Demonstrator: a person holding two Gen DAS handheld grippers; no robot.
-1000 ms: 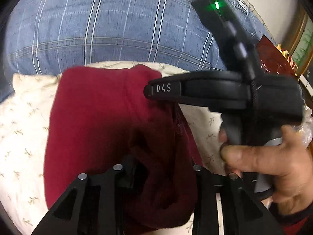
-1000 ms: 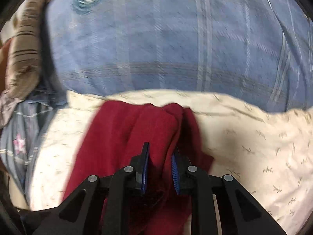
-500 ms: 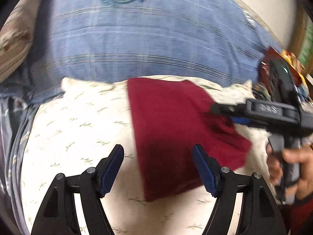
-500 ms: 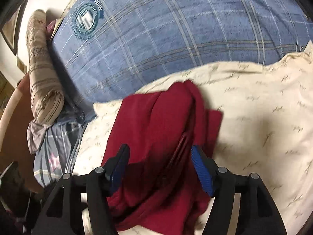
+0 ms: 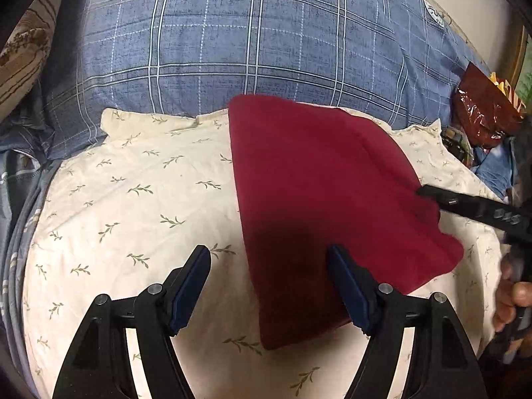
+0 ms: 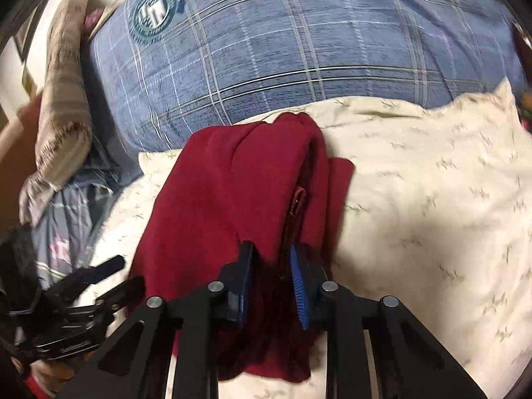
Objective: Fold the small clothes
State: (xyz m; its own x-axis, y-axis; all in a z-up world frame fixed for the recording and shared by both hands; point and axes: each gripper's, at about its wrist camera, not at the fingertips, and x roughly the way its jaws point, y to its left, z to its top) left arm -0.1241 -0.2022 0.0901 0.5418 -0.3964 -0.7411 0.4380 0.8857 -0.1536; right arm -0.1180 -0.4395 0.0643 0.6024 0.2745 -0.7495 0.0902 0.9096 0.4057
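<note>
Cloth (image 5: 319,199), dark red and folded, lies on a cream pillow (image 5: 139,199) with small leaf prints. A big blue checked pillow (image 5: 232,40) sits at the far side. The left gripper (image 5: 269,286) has its fingers (image 5: 191,286) wide open, holding nothing. The cloth's near left edge lies between them, and the right finger is over the cloth. From the right wrist view, the right gripper (image 6: 271,286) has its fingers (image 6: 299,282) close together with the near edge of the cloth (image 6: 232,193) pinched between them. The cloth shows several layers at that edge. A striped brown roll (image 6: 63,99) lies at the far left, beside the blue pillow.
</note>
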